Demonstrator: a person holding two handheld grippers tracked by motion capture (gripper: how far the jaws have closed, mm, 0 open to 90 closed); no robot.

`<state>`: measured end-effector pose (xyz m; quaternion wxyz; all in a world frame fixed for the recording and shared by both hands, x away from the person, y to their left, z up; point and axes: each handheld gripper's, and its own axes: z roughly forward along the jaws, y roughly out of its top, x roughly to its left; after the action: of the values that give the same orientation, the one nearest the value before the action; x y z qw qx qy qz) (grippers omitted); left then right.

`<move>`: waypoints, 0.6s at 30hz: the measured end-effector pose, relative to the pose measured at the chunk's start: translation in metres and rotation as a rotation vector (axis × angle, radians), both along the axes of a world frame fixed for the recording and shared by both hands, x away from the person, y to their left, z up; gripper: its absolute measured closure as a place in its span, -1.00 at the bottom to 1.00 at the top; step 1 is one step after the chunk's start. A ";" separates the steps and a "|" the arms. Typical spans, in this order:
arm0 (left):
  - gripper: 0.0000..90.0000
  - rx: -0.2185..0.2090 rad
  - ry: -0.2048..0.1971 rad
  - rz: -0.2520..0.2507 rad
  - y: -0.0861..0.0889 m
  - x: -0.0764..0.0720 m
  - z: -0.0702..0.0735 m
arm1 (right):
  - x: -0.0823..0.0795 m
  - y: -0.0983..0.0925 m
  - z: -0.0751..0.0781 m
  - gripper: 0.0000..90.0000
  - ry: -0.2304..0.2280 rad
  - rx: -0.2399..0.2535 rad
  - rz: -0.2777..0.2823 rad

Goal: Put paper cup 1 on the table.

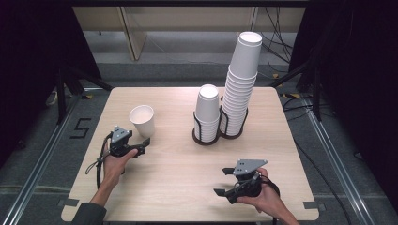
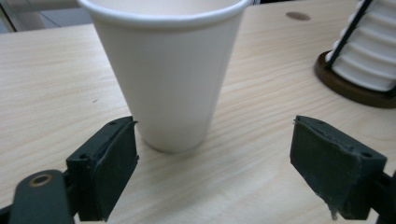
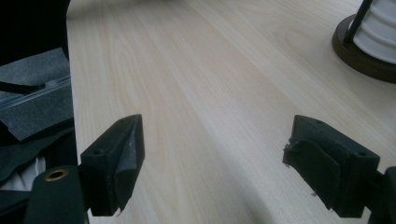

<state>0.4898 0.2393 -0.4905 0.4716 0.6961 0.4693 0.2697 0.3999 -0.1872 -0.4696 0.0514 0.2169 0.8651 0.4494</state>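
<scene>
Left tongs [image 2: 212, 175] apart, just short of white paper cup [image 2: 166, 70]: upright, empty, plain. Right tongs [image 3: 212, 170] apart.

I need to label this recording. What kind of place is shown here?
Probably a lab or recording booth, not a home: dark curtains flank the wooden table, loose cables lie on the floor, and metal rails run beside it.

light: even, overhead | shadows: soft | edges: dark | close-ups: slightly blurred
</scene>
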 end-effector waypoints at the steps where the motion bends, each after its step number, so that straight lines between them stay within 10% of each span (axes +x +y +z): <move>1: -0.68 0.002 -0.004 -0.002 -0.001 -0.004 0.001 | 0.000 0.000 0.000 -0.56 0.001 0.001 0.001; 18: -0.68 -0.007 -0.066 -0.073 -0.028 -0.067 0.009 | 0.000 -0.001 0.002 -0.56 -0.012 0.005 -0.011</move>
<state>0.4226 0.2112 -0.4811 0.4988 0.7017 0.4288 0.2738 0.3998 -0.1886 -0.4676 0.0584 0.2192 0.8623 0.4527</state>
